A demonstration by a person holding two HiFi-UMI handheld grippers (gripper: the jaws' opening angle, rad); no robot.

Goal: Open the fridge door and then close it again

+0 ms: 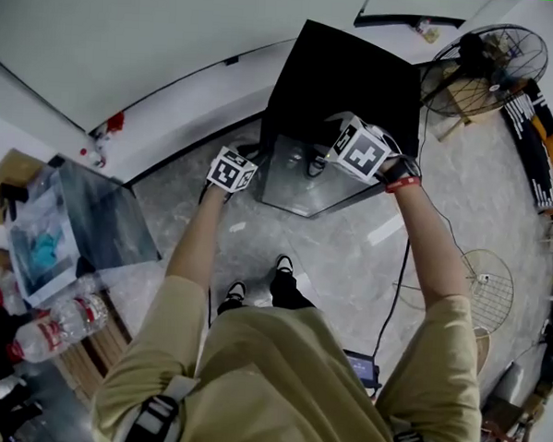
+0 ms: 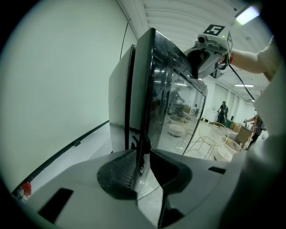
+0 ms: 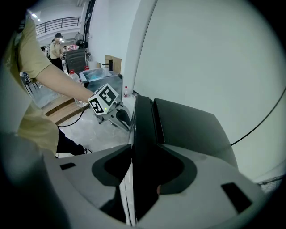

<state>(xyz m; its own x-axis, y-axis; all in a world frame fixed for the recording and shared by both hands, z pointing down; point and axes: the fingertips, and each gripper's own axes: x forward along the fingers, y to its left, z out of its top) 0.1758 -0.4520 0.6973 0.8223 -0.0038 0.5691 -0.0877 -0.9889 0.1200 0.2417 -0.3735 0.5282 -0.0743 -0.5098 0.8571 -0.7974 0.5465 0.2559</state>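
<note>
Our left gripper (image 2: 143,163) clamped on door (image 1: 297,181) side edge. Our right gripper (image 3: 144,166) clamped on door top edge. Fridge (image 1: 344,85) stands on floor (image 1: 349,256), against wall (image 1: 129,41).

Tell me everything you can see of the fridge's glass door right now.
The glass fridge door is a dark-framed, glossy pane that mirrors the room. It stands upright on the front of the small black fridge and looks shut or nearly so; a narrow seam shows beside it. The left gripper is closed on its left edge near the top, and the right gripper is closed on its top edge near the right corner.
</note>
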